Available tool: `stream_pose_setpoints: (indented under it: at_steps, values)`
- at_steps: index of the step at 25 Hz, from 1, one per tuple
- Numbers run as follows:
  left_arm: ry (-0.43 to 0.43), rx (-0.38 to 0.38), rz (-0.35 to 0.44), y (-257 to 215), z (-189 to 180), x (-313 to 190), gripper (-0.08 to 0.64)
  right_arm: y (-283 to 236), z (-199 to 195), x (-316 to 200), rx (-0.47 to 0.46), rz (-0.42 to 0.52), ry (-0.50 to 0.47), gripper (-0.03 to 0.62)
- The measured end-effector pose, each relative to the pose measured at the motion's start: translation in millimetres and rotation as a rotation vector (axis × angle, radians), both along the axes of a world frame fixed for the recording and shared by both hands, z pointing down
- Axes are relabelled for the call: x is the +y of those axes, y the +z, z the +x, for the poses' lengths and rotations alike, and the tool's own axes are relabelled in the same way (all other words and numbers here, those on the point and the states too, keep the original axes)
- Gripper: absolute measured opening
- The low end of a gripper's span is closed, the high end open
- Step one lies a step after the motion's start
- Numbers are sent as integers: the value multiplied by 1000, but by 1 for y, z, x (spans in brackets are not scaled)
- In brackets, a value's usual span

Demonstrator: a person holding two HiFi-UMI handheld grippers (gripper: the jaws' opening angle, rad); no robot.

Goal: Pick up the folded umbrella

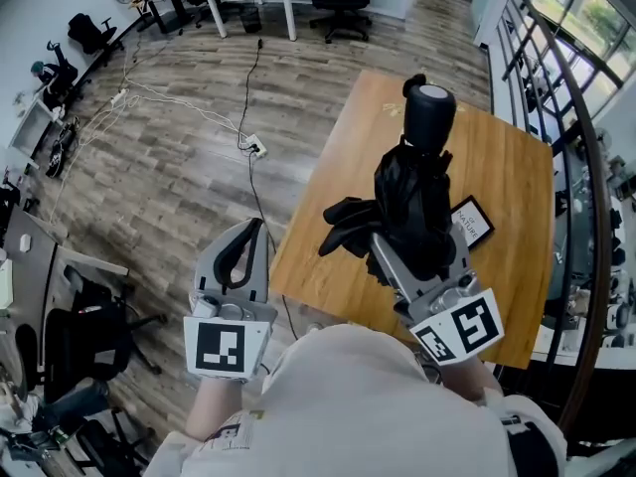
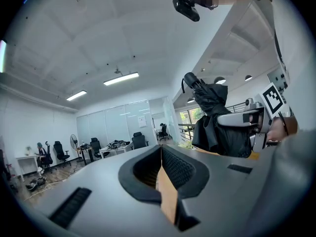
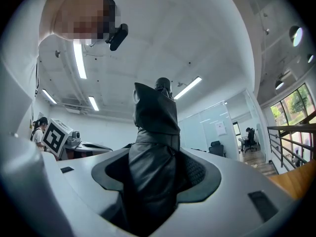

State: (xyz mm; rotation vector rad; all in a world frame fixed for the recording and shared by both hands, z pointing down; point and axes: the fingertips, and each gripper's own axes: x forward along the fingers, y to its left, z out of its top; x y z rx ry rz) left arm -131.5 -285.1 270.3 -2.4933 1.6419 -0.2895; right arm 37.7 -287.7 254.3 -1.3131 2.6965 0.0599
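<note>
Pinching the umbrella [image 1: 412,202] at mid-body, the right gripper [image 3: 150,181] is holding it roughly upright, handle up, over the table [image 1: 512,167], probably so loose fabric hangs clear. Left gripper [image 2: 160,181] is idling alongside, jaws pressed together, empty.

A wooden table [image 1: 348,147] is seen standing on a plank floor [image 1: 169,187], and a small black-framed card [image 1: 472,222] is laid on it. A power strip [image 1: 254,148] and white cables [image 1: 169,102] are spread nearby.
</note>
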Motion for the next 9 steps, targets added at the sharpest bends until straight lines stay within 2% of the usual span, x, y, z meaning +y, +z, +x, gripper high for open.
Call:
stream_pose_setpoints:
  at_steps: [9]
  values:
    - [10, 17, -11, 1, 12, 3, 20, 2, 15, 2, -17, -28, 10, 285]
